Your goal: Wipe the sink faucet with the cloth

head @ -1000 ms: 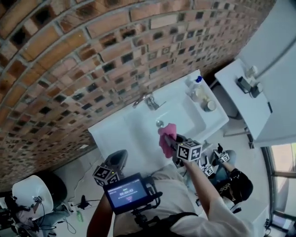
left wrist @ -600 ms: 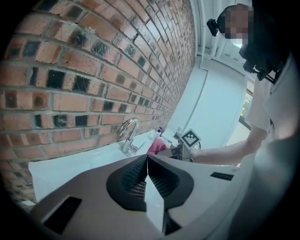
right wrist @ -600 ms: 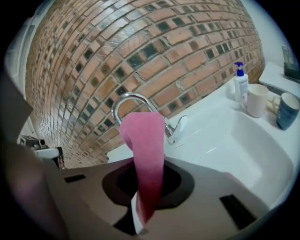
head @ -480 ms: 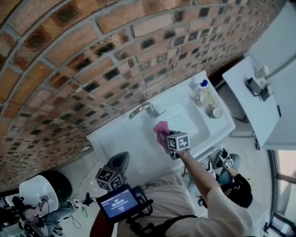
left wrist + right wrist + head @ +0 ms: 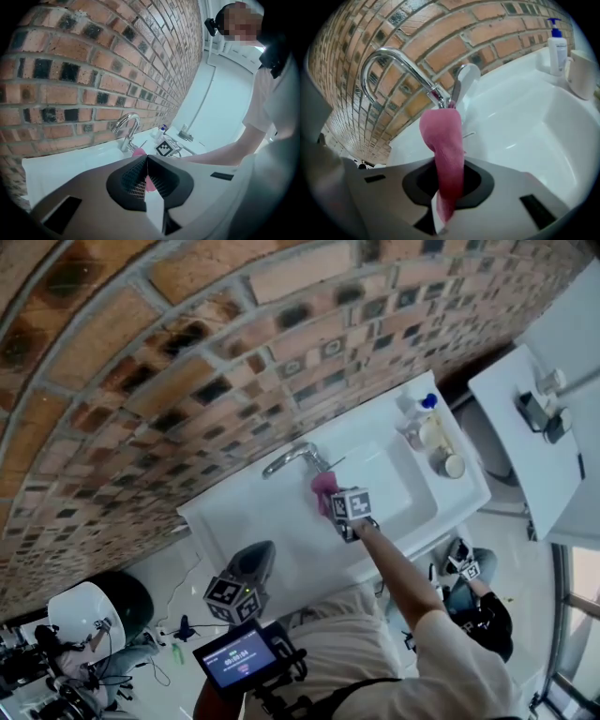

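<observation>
Cloth (image 5: 443, 140), pink, pinched between right gripper (image 5: 447, 185) jaws, tip at faucet (image 5: 393, 58) base; left gripper (image 5: 146, 161) jaws together, empty, near sink (image 5: 225, 517) front.

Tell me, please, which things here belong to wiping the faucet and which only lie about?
For the job: pink cloth, held in the right gripper; faucet; sink.
Lying about: pump bottle and white cup on the sink's edge; left gripper, shut and empty.
</observation>
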Demonstrator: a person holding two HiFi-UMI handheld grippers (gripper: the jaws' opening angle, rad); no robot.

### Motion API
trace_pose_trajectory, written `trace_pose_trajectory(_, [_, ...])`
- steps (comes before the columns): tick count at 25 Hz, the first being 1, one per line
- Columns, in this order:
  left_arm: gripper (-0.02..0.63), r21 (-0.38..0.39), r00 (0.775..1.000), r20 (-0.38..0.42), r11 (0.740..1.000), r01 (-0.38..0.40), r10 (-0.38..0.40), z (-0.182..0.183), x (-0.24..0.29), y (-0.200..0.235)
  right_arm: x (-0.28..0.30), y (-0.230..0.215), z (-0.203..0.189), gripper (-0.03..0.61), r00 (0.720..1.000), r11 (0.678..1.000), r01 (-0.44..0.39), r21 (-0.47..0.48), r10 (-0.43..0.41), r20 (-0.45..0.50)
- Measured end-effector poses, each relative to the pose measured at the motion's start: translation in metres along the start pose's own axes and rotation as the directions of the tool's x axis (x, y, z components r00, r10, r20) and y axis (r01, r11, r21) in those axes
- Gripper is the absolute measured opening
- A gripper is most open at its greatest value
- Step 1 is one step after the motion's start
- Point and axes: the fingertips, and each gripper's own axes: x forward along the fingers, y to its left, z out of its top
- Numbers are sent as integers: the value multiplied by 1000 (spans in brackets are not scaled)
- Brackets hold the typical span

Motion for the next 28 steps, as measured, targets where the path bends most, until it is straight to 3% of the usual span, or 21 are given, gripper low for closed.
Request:
trace_pose_trajectory(9, [5, -21, 998, -10, 998, -61, 60, -14, -4, 15, 23, -14, 28, 57, 1000, 1000, -2, 9, 2, -5])
trace_pose_trajectory(15, [5, -50, 998, -6, 997, -66, 66, -14, 2, 15, 19, -9, 39, 55, 997, 1000, -20, -16, 19, -73])
trace_pose_trajectory(22, [5, -71, 998, -24, 996, -58, 56, -19, 5, 14, 2, -8, 49, 55, 998, 998, -68, 0, 68, -14])
trace_pose_trajectory(28, [5, -92, 998, -16, 994, -62, 61, -21, 3, 14, -19, -12, 65, 55, 997, 998, -61, -24, 62, 37])
